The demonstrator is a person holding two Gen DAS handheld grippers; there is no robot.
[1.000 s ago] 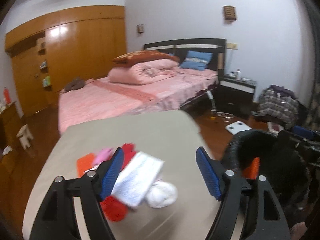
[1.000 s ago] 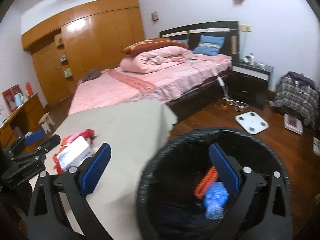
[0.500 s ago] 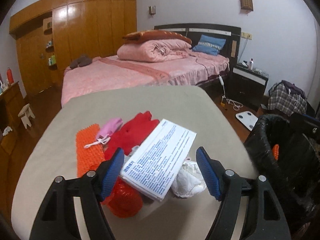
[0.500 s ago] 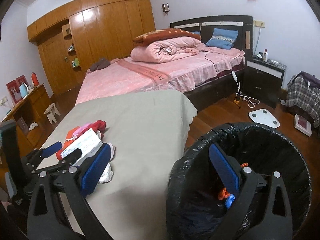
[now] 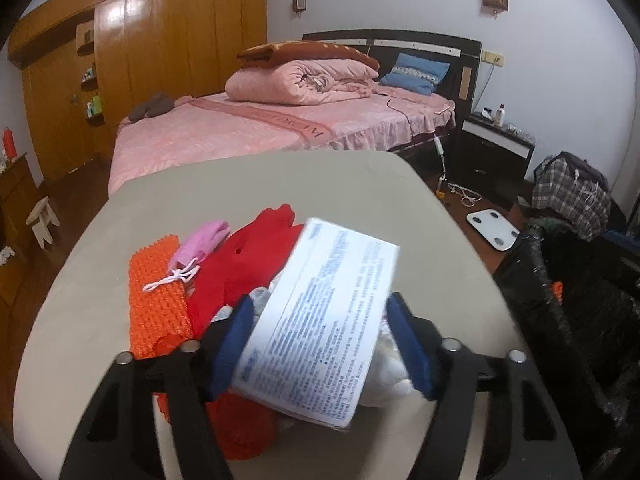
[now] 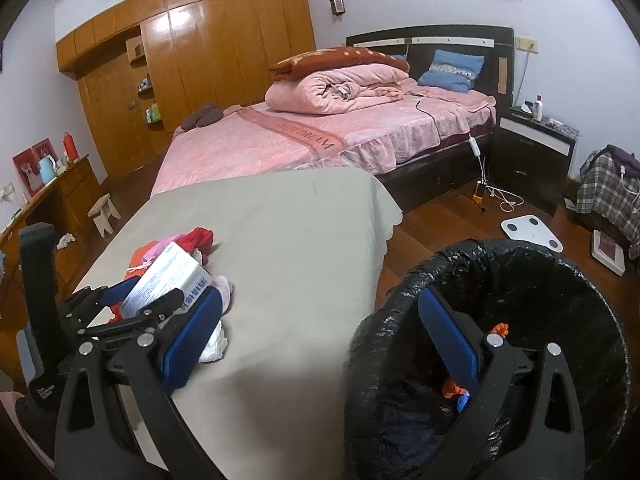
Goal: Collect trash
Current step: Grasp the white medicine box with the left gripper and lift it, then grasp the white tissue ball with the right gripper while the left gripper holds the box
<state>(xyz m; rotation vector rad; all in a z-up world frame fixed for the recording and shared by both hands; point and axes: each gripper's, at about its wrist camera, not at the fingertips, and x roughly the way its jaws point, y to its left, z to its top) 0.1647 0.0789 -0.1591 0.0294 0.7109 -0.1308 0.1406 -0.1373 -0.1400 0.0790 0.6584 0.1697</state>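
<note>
On table [image 5: 360,184], left tool [image 5: 320,344] closing around white box [image 5: 324,316]

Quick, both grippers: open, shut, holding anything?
Left gripper: closing around the white printed box, not clearly gripping.
Right gripper: open, empty.

You are working in a home bedroom. A double bed [image 6: 320,136] with a pink cover fills the middle of the frame, a rolled pink quilt [image 6: 336,92] and a blue pillow [image 6: 452,66] lying by its dark headboard [image 6: 432,40]. A wooden wardrobe [image 6: 180,64] covers the wall at upper left, and a dark nightstand [image 6: 532,156] stands right of the bed. On the wooden floor [image 6: 440,216] at right lie a white bathroom scale [image 6: 532,232] and a plaid bag [image 6: 608,192].
</note>
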